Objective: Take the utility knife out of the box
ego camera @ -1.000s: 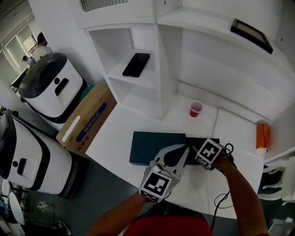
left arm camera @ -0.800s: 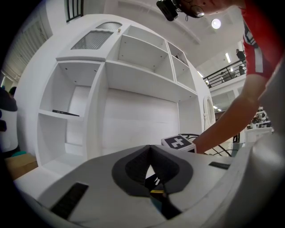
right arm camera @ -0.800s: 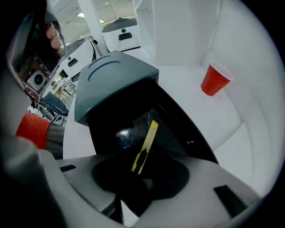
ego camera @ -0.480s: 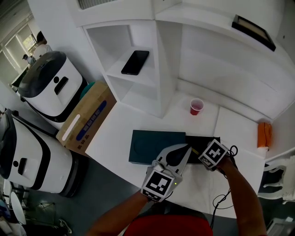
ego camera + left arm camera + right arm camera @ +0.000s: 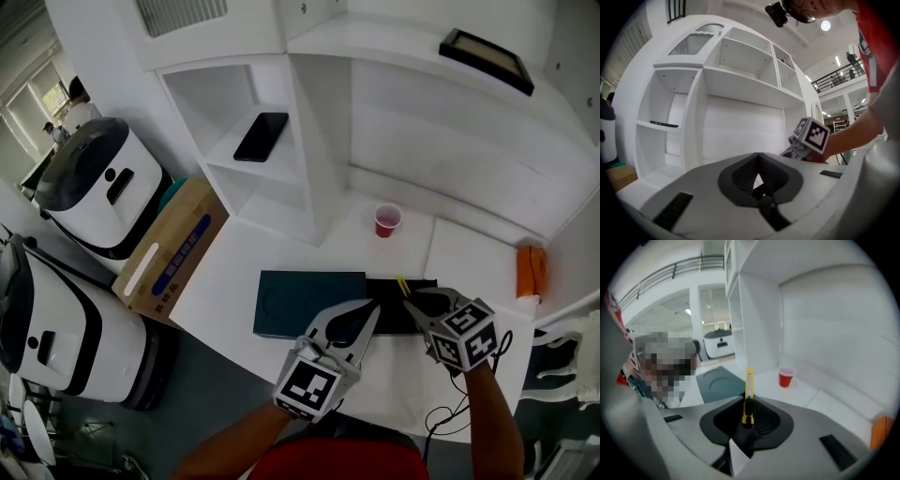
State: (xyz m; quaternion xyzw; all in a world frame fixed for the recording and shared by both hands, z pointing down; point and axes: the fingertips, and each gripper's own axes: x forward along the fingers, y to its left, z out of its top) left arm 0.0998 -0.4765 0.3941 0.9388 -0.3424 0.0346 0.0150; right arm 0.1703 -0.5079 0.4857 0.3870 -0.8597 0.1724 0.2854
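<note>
One yellow utility knife point(image 5: 749, 380) (between right gripper point(image 5: 747, 401) jaws), one red cup point(image 5: 786, 377)

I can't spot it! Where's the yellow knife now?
The right gripper clamps the utility knife in its jaws, right side of the head view, over the black box by the teal lid.

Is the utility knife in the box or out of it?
Out: the right gripper jaws clamp the utility knife, held up off the black box.

Grey left tool point(image 5: 372, 306) and right tool point(image 5: 412, 298), black-and-white marker cubes point(image 5: 309, 389), red shirt point(image 5: 328, 461)
</note>
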